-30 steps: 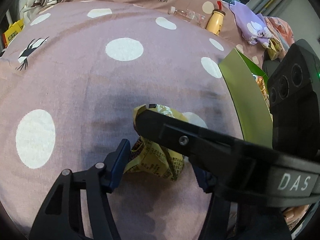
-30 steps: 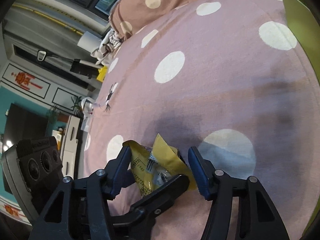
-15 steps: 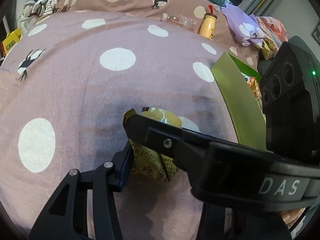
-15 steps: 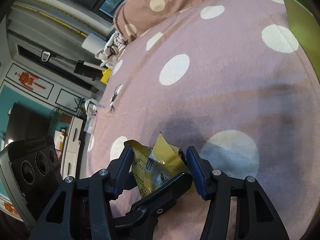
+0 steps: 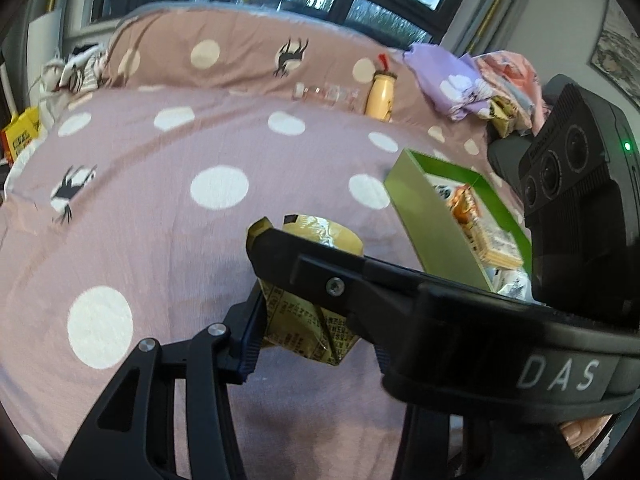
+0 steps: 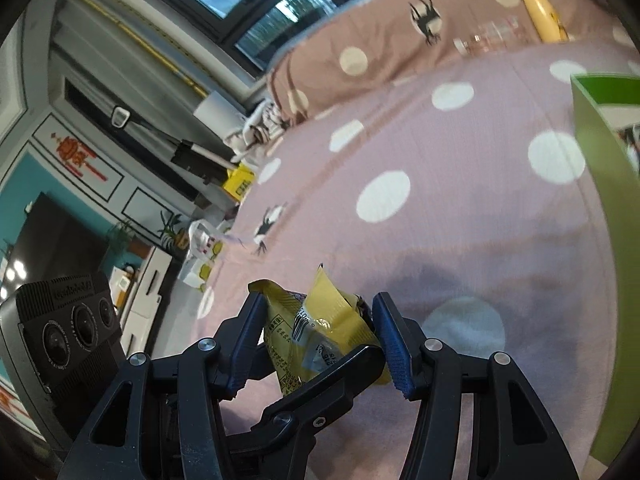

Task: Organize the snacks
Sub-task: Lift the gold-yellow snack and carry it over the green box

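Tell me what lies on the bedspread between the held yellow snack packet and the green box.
Nothing: in the left wrist view only bare polka-dot bedspread separates the yellow snack packet from the green box.

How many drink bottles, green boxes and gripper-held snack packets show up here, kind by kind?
Drink bottles: 2, a yellow plastic bottle and a clear plastic bottle
Green cardboard box: 1
Held yellow foil snack packet: 1
Total: 4

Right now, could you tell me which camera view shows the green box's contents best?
The left wrist view: the green box stands open, with snack packets visible inside. The right wrist view shows mostly its outer wall at the right edge.
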The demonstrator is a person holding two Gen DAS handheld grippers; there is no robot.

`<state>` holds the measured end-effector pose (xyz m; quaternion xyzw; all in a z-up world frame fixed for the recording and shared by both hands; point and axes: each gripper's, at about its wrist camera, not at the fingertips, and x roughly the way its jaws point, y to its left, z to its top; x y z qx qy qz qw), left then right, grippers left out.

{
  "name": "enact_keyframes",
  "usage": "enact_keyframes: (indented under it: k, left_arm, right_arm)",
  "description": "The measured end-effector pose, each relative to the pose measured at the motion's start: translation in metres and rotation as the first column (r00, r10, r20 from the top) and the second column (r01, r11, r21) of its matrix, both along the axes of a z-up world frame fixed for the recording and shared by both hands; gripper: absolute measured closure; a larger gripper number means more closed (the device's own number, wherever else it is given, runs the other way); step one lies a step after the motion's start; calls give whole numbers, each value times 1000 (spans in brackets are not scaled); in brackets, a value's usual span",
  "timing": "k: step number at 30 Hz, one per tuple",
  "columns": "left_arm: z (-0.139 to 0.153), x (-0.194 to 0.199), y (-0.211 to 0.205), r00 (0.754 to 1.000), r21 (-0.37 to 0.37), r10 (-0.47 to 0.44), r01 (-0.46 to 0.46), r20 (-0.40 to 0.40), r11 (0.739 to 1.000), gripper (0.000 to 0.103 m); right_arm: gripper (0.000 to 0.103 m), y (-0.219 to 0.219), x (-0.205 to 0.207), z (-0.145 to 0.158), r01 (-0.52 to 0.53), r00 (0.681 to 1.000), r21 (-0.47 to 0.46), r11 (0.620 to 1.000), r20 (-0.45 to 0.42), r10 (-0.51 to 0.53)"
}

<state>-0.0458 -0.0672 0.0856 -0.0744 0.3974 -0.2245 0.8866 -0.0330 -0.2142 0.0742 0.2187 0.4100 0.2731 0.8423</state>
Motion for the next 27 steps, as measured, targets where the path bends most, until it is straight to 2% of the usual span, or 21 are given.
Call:
enact_keyframes:
  k: [12,27]
  left_arm:
    - [30,-12,-14,994,14,-44,43,97,999,57]
    - [59,-2,-78,972,57,-184,177,147,983,57]
  right_arm:
    - [44,-10,-16,35,14,994,-11,1000,112,-13]
    - [44,-75,-19,62,129,977,12,992,170,-129]
